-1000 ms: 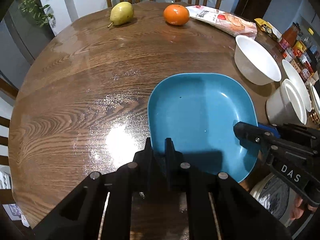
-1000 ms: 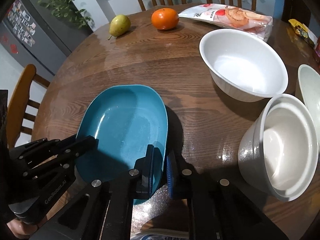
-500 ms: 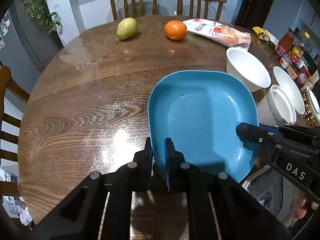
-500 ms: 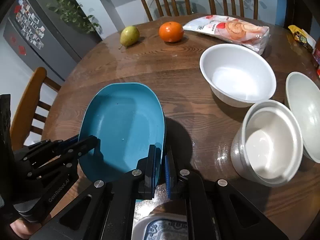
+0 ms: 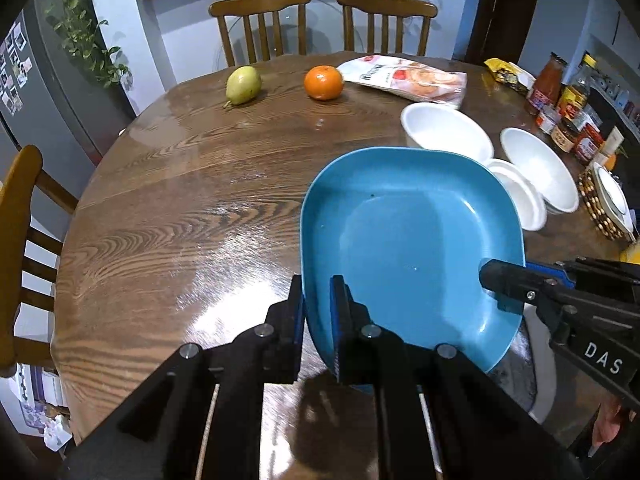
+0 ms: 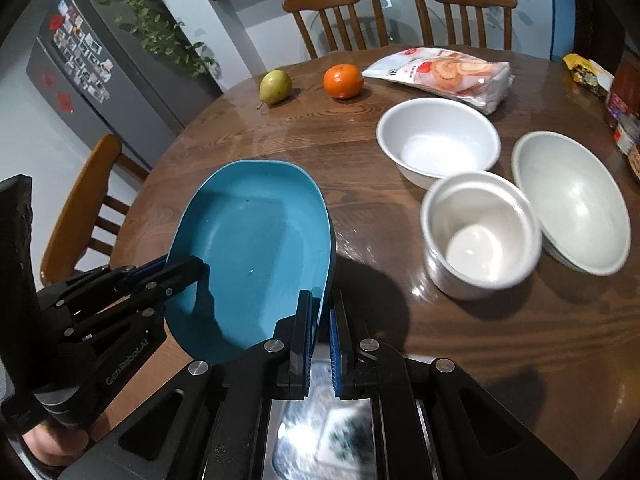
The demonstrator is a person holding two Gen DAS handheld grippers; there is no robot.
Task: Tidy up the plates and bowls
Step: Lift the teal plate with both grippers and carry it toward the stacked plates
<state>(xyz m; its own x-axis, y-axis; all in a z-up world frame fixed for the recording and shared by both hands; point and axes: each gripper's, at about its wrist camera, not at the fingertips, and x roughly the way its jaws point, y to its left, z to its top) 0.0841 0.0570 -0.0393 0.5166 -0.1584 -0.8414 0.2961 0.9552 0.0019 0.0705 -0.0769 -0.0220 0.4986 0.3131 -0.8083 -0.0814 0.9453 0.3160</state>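
A square blue plate [image 5: 408,240] [image 6: 252,248] hangs above the round wooden table [image 5: 180,200], held by both grippers. My left gripper [image 5: 318,304] is shut on the plate's near left rim. On the opposite rim my right gripper [image 6: 320,312] is shut too; it also shows at the plate's right edge as a black gripper [image 5: 500,280]. Three white bowls stand to the right: a wide one [image 6: 438,142], a deep one [image 6: 480,232] and a shallow one [image 6: 572,204]. A patterned plate [image 6: 324,428] lies below my right gripper, blurred.
A pear [image 5: 243,85], an orange [image 5: 323,82] and a snack bag [image 5: 404,78] lie at the table's far side. Jars and bottles [image 5: 568,104] crowd the right edge beside a woven coaster [image 5: 600,212]. Wooden chairs [image 5: 260,24] stand around the table.
Both grippers have lifted the blue plate off the table and drawn it back. More of the room and chairs shows, and the bowls look farther away.
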